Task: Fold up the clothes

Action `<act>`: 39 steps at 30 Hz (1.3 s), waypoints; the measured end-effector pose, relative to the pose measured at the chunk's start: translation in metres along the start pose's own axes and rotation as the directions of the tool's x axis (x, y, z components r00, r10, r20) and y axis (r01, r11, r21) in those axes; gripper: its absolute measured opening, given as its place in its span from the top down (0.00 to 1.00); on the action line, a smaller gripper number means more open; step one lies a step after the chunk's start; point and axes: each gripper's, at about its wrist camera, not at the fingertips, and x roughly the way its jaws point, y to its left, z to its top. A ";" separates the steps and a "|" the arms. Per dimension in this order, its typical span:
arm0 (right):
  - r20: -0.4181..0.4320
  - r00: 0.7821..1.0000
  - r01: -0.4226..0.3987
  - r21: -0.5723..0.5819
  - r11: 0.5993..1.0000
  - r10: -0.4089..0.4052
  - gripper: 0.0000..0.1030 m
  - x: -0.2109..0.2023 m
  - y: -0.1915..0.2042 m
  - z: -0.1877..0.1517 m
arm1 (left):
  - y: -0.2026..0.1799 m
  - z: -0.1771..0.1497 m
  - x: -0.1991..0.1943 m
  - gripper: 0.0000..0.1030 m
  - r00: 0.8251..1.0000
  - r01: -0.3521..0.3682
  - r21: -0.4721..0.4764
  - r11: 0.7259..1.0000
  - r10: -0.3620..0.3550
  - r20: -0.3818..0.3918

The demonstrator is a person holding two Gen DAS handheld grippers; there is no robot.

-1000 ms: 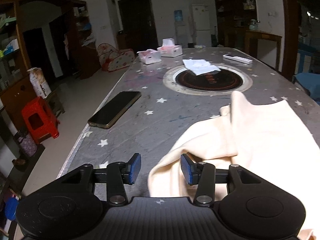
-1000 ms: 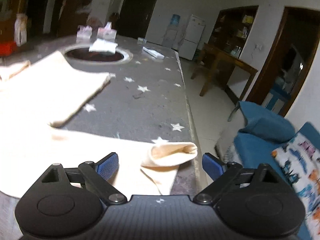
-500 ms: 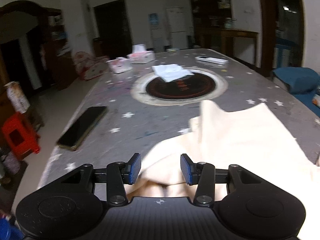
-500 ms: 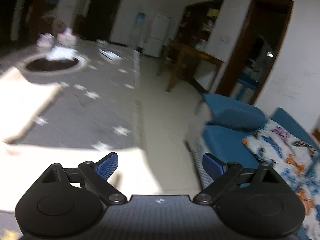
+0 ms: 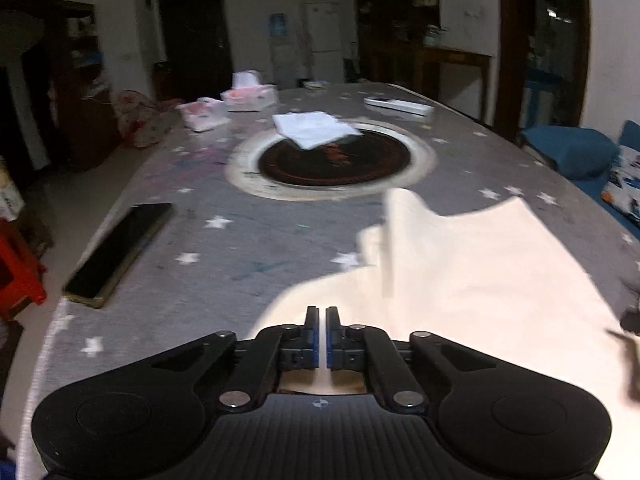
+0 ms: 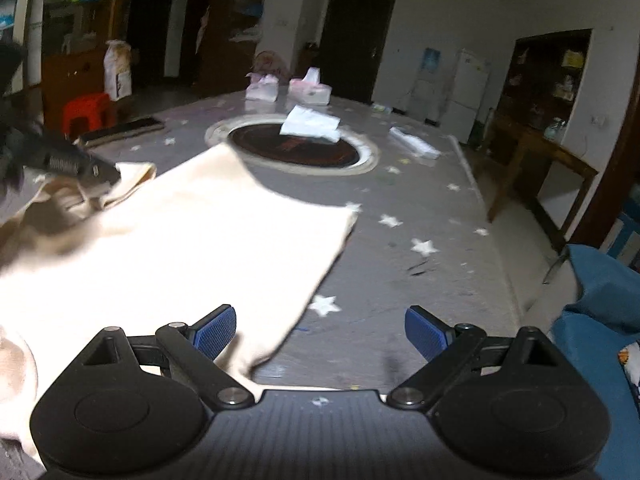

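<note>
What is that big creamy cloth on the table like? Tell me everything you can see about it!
The cream cloth is a soft, plain, pale garment with no pattern, spread mostly flat on the grey star-print table. Its far edge reaches almost to the round dark plate set in the table. One corner is bunched and rumpled where the left tongs are shut on it. The right tongs hang open over its near corner without pinching it. What kind of garment it is cannot be told.
</note>
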 end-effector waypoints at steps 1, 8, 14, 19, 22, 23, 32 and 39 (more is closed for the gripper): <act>-0.009 1.000 -0.003 0.001 1.000 0.003 0.10 0.003 0.002 -0.002 | 0.005 0.000 0.000 0.98 1.000 -0.024 -0.003 1.000 0.024 0.002; -0.039 0.999 -0.011 0.040 0.999 0.012 0.07 0.015 0.001 -0.012 | 0.025 -0.007 -0.011 0.84 0.999 0.046 -0.002 0.999 -0.046 0.006; -0.043 0.999 -0.019 0.096 0.995 0.023 0.01 0.018 -0.007 -0.017 | 0.001 -0.023 -0.025 0.54 0.991 0.128 0.141 0.982 -0.133 0.025; -0.032 0.999 -0.031 0.120 0.992 0.035 0.00 0.020 -0.010 -0.020 | -0.011 -0.027 -0.019 0.50 0.988 0.144 0.190 0.971 -0.150 0.020; -0.028 0.998 -0.044 0.141 0.989 0.048 0.00 0.021 -0.013 -0.022 | -0.019 -0.029 -0.017 0.48 0.986 0.156 0.237 0.959 -0.165 0.020; -0.029 0.998 -0.049 0.147 0.988 0.054 0.00 0.021 -0.014 -0.022 | -0.021 -0.030 -0.016 0.48 0.986 0.154 0.248 0.956 -0.165 0.022; -0.029 0.997 -0.069 0.180 0.981 0.075 0.00 0.024 -0.018 -0.024 | 0.000 -0.026 -0.014 0.88 0.970 0.229 0.108 0.967 -0.236 0.052; -0.010 0.999 -0.040 0.156 0.987 0.042 0.00 0.019 -0.013 -0.018 | 0.024 -0.023 -0.031 0.91 0.974 0.189 0.020 0.982 -0.190 0.125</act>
